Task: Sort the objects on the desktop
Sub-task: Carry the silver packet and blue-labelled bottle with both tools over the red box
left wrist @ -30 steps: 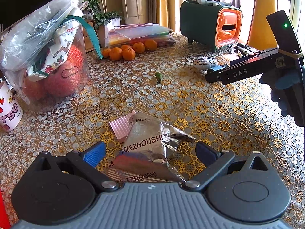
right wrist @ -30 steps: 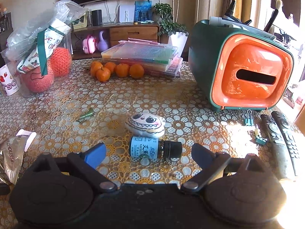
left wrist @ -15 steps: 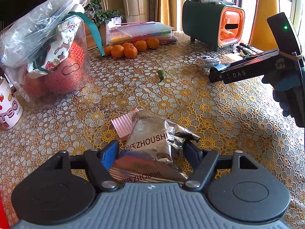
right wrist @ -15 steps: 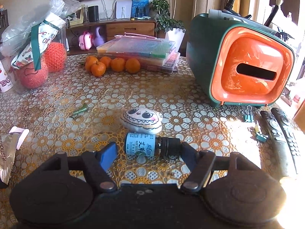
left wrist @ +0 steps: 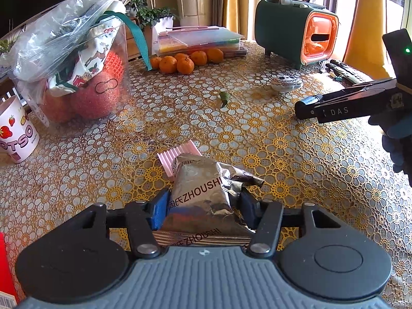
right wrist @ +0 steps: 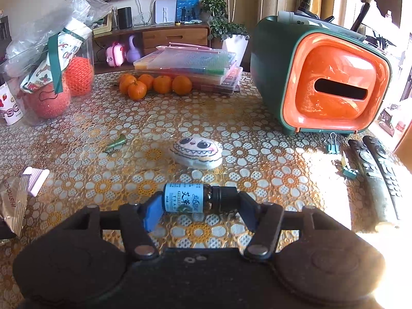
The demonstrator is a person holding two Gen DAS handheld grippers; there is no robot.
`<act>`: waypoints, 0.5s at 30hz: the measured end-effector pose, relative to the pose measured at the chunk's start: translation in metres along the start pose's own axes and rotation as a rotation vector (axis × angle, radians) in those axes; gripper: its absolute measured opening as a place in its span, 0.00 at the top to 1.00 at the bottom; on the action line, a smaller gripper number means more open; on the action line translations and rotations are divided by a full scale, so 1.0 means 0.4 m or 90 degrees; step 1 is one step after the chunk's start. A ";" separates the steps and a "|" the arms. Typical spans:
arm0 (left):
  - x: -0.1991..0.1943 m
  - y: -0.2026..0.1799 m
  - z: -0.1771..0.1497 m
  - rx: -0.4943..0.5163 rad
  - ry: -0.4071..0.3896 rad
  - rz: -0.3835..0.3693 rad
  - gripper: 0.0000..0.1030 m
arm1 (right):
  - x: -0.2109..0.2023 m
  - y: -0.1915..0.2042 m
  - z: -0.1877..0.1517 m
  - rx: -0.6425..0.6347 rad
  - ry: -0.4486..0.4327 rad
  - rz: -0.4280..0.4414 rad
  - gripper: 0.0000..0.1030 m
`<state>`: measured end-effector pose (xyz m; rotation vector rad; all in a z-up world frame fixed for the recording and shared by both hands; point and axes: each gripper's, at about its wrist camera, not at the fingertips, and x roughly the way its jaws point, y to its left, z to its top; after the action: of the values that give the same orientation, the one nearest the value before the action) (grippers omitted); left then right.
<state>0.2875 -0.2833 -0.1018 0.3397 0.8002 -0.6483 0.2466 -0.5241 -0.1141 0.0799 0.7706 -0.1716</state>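
My left gripper [left wrist: 203, 206] is shut on a crumpled silver ZHOUSHI foil packet [left wrist: 200, 193] that lies over a pink ridged piece [left wrist: 177, 154] on the patterned tablecloth. My right gripper [right wrist: 199, 209] is shut end to end on a small dark bottle with a blue label [right wrist: 195, 200]; it also shows in the left wrist view [left wrist: 309, 105], raised above the table. A painted white stone [right wrist: 197, 152] lies just beyond the bottle. The packet shows at the left edge of the right wrist view [right wrist: 13, 203].
A green and orange storage box [right wrist: 319, 77] holding brushes stands at the back right, with two remotes [right wrist: 376, 170] and binder clips [right wrist: 332, 141] beside it. Tangerines [right wrist: 154, 85], stacked plastic cases [right wrist: 190, 67], a clear bag of fruit [left wrist: 74, 59], a mug [left wrist: 15, 131] and a green scrap [left wrist: 224, 97].
Both grippers have closed: the left onto the foil packet, the right onto the bottle. The right gripper has risen slightly with the bottle.
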 end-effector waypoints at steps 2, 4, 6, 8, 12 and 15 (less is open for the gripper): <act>-0.011 0.004 -0.003 -0.012 0.004 -0.002 0.47 | -0.018 0.012 -0.012 -0.007 0.003 0.008 0.41; -0.025 0.006 -0.008 -0.021 0.006 -0.001 0.47 | -0.037 0.025 -0.023 -0.011 0.007 0.020 0.41; -0.043 0.008 -0.016 -0.029 0.005 -0.005 0.47 | -0.060 0.041 -0.033 -0.019 0.010 0.029 0.41; -0.059 0.009 -0.027 -0.036 0.005 -0.007 0.47 | -0.081 0.061 -0.043 -0.029 0.013 0.038 0.41; -0.099 0.012 -0.050 -0.051 0.008 -0.002 0.47 | -0.136 0.106 -0.060 -0.046 0.012 0.062 0.41; -0.136 0.017 -0.065 -0.062 0.001 -0.001 0.47 | -0.174 0.138 -0.071 -0.053 0.012 0.082 0.41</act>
<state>0.2493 -0.2428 -0.0775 0.2515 0.8313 -0.6085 0.1881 -0.4575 -0.0852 0.0513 0.7875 -0.0167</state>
